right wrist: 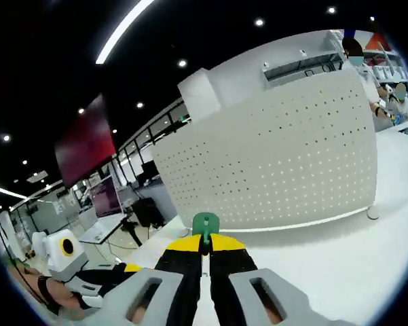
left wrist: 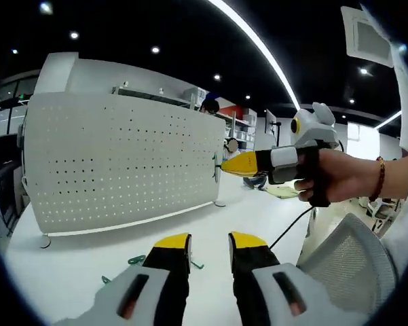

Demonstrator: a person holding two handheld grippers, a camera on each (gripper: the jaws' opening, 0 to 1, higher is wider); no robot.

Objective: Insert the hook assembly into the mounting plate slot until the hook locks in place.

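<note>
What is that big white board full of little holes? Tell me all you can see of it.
The white perforated board stands upright on the white table, resting on small feet at its lower corners. It looks like painted sheet metal, gently curved, with regular rows of small dark holes. A plain rim runs along its bottom edge. In the right gripper view the right gripper, shut on a green hook, points at its face without touching it.
</note>
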